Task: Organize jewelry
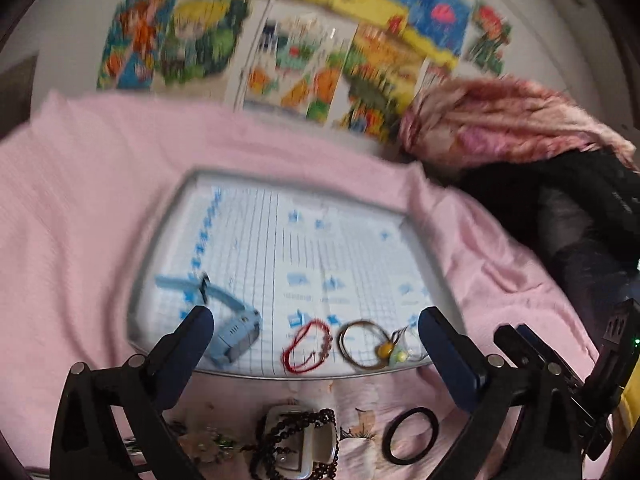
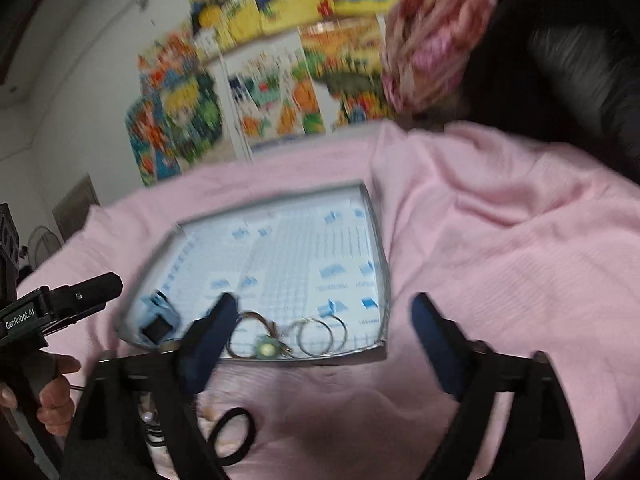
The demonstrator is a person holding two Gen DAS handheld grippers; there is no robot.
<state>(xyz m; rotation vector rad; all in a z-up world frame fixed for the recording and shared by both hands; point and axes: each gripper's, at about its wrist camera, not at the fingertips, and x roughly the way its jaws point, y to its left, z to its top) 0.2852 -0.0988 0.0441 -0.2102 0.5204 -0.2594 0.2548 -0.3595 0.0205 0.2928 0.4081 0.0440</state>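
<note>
A shallow tray [image 1: 352, 256] lined with gridded paper lies on a pink cloth. Along its near edge are a blue watch [image 1: 236, 336], a red string bracelet [image 1: 308, 346] and a brown bangle [image 1: 362, 344] with a yellow bead. My left gripper [image 1: 316, 316] hovers open over these, holding nothing. Nearer on the cloth lie dark beads [image 1: 304, 436] on a white box and a black ring [image 1: 410, 434]. My right gripper [image 2: 324, 304] is open and empty above the tray's [image 2: 376, 240] near right corner, over thin silver hoops [image 2: 320, 336] and a green pendant [image 2: 266, 347].
The pink cloth [image 1: 80, 220] covers the whole surface, with folds at the right. A patterned scarf [image 1: 500, 120] and dark clothing sit at the far right. Colourful pictures [image 1: 312, 40] hang on the wall behind. A hand [image 2: 52, 392] holds the left gripper's handle.
</note>
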